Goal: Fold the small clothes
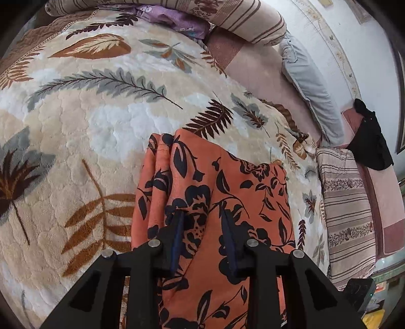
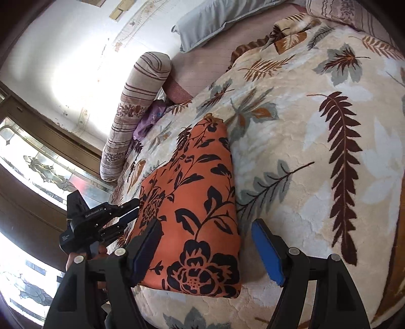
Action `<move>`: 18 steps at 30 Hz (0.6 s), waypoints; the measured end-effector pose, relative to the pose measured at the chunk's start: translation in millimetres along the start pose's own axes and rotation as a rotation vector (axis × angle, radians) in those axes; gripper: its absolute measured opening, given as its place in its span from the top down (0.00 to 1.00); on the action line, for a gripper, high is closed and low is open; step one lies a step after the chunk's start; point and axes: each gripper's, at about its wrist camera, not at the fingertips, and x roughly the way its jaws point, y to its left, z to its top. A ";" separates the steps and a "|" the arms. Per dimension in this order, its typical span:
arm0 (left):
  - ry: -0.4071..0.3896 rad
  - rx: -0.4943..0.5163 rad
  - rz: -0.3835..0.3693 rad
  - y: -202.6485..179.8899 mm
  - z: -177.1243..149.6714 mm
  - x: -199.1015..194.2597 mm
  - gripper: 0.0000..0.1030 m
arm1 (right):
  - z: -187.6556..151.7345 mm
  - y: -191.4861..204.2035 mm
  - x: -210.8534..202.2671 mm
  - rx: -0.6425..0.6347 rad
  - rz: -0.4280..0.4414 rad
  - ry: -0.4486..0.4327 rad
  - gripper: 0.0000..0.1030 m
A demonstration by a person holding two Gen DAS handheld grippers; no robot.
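While the left wrist view looks down along the left gripper [image 1: 202,215], its two dark fingers stand a narrow way apart over the orange garment with black flowers [image 1: 215,202], and the pads do not press the cloth. That garment lies folded on the leaf-patterned blanket [image 1: 88,121], which serves as the landmark. Beyond the blanket's far edge lie a grey pillow [image 1: 308,86] and a striped bolster [image 1: 243,20]; a black cloth [image 1: 372,141] hangs past its right side.

Seen from the right wrist view, the right gripper [image 2: 205,243] stands wide, its blue pads [image 2: 268,253] on either side of the garment's near end [image 2: 197,202] and clear of it. The folded garment rests on the blanket [image 2: 316,151], near its left edge. Just off that edge the left gripper [image 2: 126,210] reaches toward the garment's side.
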 end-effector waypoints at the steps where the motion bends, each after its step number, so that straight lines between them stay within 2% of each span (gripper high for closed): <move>1: 0.019 -0.004 0.019 1.8 0.6 3.7 0.77 | 0.7 -1.7 1.7 0.005 0.001 0.004 0.26; 5: -0.020 -0.023 0.022 7.5 1.0 -6.9 0.79 | -1.3 0.2 7.6 -0.014 0.007 0.026 0.26; 11: 0.005 0.016 0.038 4.6 -0.9 1.8 0.78 | -2.8 -0.2 12.2 -0.016 0.001 0.038 0.26; 16: -0.009 0.033 0.050 3.3 -2.1 -1.3 0.77 | -2.5 2.3 10.8 -0.025 -0.002 0.032 0.26; 17: -0.017 0.038 0.052 2.8 -2.8 -3.6 0.76 | -2.1 3.2 11.6 -0.026 -0.004 0.032 0.26; 18: -0.028 0.042 0.059 2.2 -3.8 -7.0 0.68 | -2.3 3.8 12.1 -0.028 -0.004 0.033 0.26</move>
